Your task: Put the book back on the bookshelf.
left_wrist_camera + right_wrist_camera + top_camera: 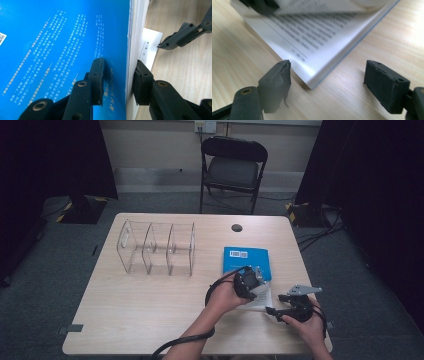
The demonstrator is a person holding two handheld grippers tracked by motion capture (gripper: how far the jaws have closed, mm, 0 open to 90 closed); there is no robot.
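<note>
We find the blue book [246, 262] lying near the right edge of the counter [150, 315], toward the front right corner, well apart from the clear acrylic organizer [156, 249] that stands empty toward the rear left. The left gripper [250, 281] comes down over the near part of the book; in the left gripper view one jaw lies on the blue cover and the other against the white page edges [133, 30], so we judge it clamped on a lifted block of cover and pages, held narrow because the bundle is thin. That hold appears to serve to keep the book raised at that side, since a printed page [312, 42] lies exposed beneath. The right gripper [278, 304] sits low at the front right corner of the counter, just beside the book's near corner; in the right gripper view its jaws stand wide, one to each side of the corner of the exposed page, neither pad [277, 82] pressing on paper. We judge it placed there to take or steady the lower pages. The organizer's slots suggest a destination for the book, though nothing confirms this. A black folding chair [232, 167] stands beyond the rear edge.
</note>
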